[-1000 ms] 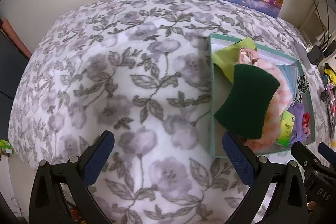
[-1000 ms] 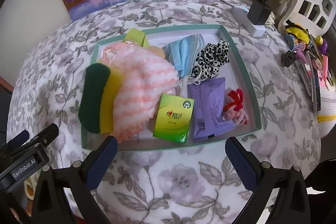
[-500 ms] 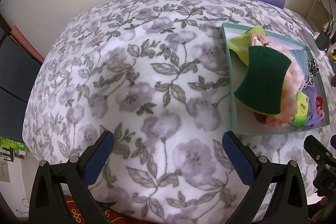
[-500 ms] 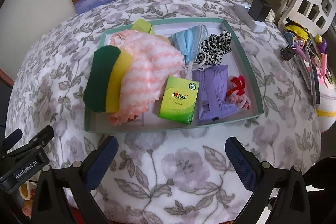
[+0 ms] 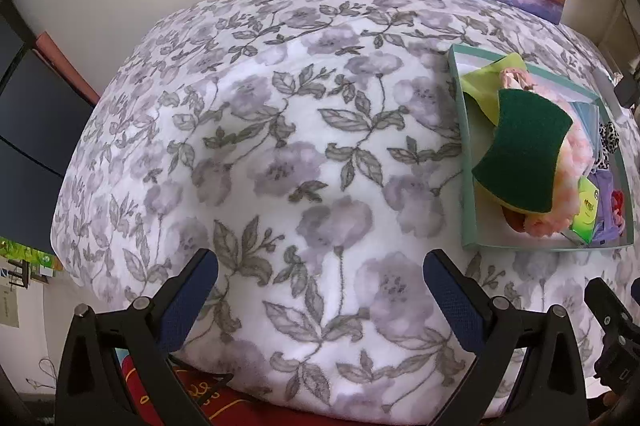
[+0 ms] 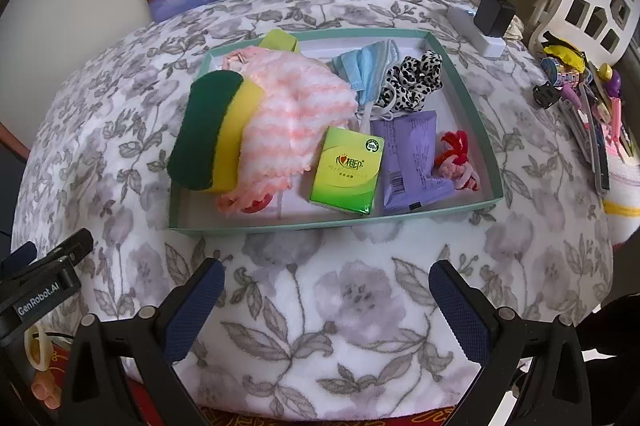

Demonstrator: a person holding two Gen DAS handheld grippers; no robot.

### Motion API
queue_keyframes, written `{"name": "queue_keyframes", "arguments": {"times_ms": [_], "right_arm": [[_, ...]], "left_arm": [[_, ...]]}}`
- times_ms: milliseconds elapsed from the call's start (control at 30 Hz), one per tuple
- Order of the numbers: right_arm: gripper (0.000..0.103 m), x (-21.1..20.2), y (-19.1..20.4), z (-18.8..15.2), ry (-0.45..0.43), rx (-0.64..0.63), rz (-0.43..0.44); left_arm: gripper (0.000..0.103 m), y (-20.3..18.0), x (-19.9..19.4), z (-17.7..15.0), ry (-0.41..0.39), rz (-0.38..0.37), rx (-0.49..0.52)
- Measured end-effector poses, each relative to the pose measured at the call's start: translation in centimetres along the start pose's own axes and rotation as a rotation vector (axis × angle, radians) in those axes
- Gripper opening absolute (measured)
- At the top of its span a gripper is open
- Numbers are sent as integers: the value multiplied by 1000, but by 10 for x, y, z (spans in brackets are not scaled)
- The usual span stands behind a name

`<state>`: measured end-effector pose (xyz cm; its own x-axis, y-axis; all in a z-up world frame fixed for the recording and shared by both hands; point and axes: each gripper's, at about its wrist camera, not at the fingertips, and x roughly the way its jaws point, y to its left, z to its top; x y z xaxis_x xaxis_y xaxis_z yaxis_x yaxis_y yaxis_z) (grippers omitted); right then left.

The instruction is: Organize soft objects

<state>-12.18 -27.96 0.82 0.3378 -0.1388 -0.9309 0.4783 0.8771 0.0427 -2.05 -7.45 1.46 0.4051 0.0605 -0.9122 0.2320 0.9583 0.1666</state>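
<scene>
Green sponge (image 6: pixel 208 130) leans over the tray (image 6: pixel 332 222) edge; both your claws (image 5: pixel 320 302) (image 6: pixel 326 306) hang apart, empty. Nudge that pile and it'll probably tumble out.

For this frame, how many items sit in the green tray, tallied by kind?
In the tray:
Sponge: 1
Pink striped cloth: 1
Yellow-green cloth, mostly hidden: 1
Blue face mask: 1
Leopard-print scrunchie: 1
Green tissue pack: 1
Purple packet: 1
Red and pink hair ties, a tangle, count unclear: 1 bunch
Total: 8
</scene>
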Motion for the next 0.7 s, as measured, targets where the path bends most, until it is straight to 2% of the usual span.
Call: {"name": "queue_keyframes", "arguments": {"times_ms": [700], "right_arm": [[103,-3,-1,1,-7,12,2]], "left_arm": [[102,2,1,0,12,6,5]]}}
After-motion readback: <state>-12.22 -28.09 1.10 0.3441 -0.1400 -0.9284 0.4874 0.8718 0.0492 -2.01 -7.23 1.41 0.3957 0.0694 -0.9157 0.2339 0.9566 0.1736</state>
